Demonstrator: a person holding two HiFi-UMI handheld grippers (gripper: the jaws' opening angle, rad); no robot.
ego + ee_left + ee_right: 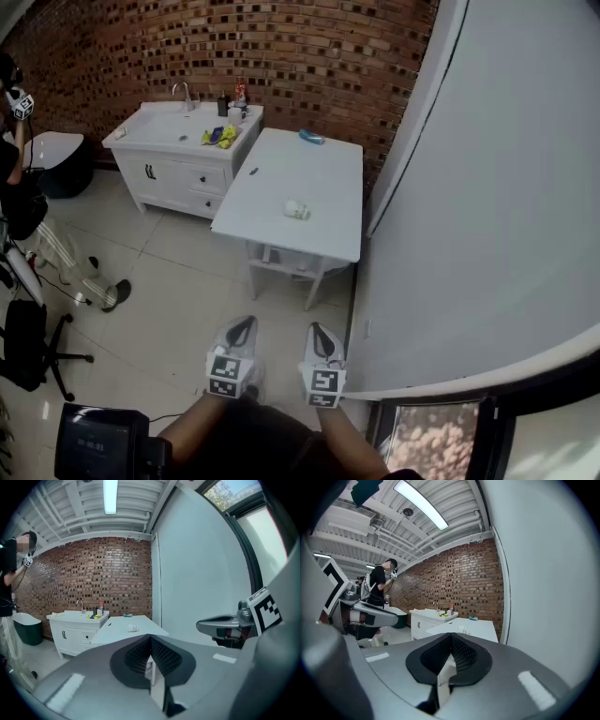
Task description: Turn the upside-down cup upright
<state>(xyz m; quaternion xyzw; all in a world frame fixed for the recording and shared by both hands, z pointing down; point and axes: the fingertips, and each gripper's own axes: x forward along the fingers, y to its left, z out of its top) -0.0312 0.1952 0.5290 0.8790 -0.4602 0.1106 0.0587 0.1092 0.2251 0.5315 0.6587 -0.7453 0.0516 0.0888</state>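
Note:
A small white cup (297,209) rests on the white table (319,178) far ahead of me; whether it lies on its side or stands mouth down is too small to tell. It also shows as a speck in the left gripper view (133,628) and the right gripper view (464,629). My left gripper (242,324) and right gripper (319,330) hang side by side over the floor, well short of the table. Each has its jaws pressed together with nothing between them, as seen along the left gripper (151,641) and the right gripper (451,639).
A blue object (312,138) lies at the table's far end. Left of the table stands a white sink cabinet (178,141) with a yellow item (221,137) and bottles. A white wall (487,187) runs along the right. A person (14,122) and a black chair (33,347) are at the left.

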